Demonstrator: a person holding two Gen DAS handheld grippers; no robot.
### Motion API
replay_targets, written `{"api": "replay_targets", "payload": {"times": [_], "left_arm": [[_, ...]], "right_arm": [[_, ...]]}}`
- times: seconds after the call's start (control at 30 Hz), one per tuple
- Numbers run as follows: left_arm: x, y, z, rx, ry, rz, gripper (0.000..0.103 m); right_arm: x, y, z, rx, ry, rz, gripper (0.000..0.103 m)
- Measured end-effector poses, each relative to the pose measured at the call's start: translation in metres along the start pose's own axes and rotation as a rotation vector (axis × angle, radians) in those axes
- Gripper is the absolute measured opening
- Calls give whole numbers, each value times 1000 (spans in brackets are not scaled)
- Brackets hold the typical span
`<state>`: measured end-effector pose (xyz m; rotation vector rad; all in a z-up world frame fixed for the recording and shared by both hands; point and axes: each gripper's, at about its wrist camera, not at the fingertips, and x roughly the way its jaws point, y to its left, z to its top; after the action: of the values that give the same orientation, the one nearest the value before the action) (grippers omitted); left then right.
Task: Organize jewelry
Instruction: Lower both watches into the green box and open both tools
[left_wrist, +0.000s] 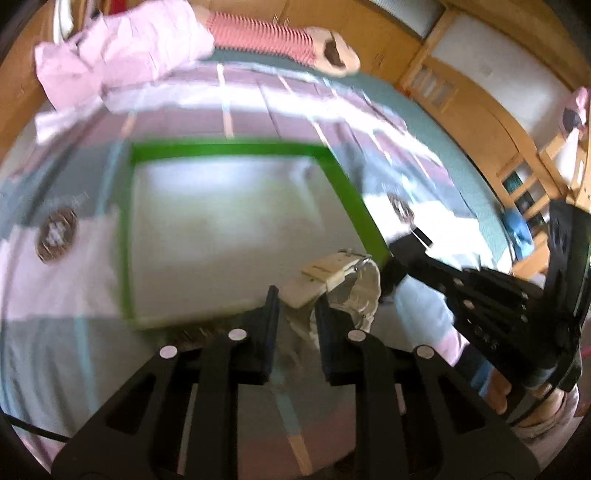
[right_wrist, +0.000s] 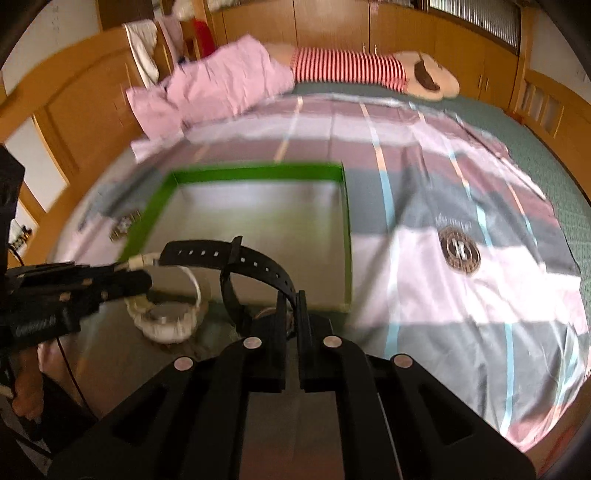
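Black fingers fill the bottom of both views: your right gripper (right_wrist: 291, 314) is clamped nearly shut on the strap of the black watch (right_wrist: 236, 258), whose band arcs out ahead of the fingertips over the near edge of the green-rimmed tray (right_wrist: 347, 236). Your left gripper (left_wrist: 295, 306) is narrowly parted around the strap of the white watch (left_wrist: 343, 284), and it appears to be holding it, the case hanging just beyond the right fingertip near the tray's near right corner. Both grips sit on thin straps, so either watch could swing or slide free if you jerk. Your two grippers are close together, so the loose straps could tangle. Both views are blurred; go steady above the bedspread (right_wrist: 461, 206).
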<state>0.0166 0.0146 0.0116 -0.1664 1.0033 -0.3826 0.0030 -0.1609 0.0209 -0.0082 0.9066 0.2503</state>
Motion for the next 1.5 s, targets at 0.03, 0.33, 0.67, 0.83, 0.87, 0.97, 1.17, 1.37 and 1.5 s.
{"api": "replay_targets", "payload": {"times": [0.03,0.33,0.67,0.83,0.87,0.97,1.17,1.37,1.5], "left_arm": [[-2,4,8,0,-14,28,20],[40,58,34,-62,11,217,20],[4,52,16,-55,-40,153,55],[-3,33,-15,0,20,178,47],[0,33,-21,-5,36,194,41],[13,33,-37,3,93,241,35],[33,44,-40,-19,142,260,36],[45,63,-29,-102,145,248,36],[47,65,-20,-118,108,258,38]], "right_arm": [[1,1,4,-1,-6,3,5],[61,11,26,17,47,-19,5],[40,8,5,31,53,-6,49],[30,8,-21,10,114,49,49],[32,9,-26,2,133,50,49],[46,12,-37,-19,178,39,49],[70,16,-35,-8,198,8,49],[83,17,-20,-14,176,-24,49],[89,14,-12,3,150,-43,49]]}}
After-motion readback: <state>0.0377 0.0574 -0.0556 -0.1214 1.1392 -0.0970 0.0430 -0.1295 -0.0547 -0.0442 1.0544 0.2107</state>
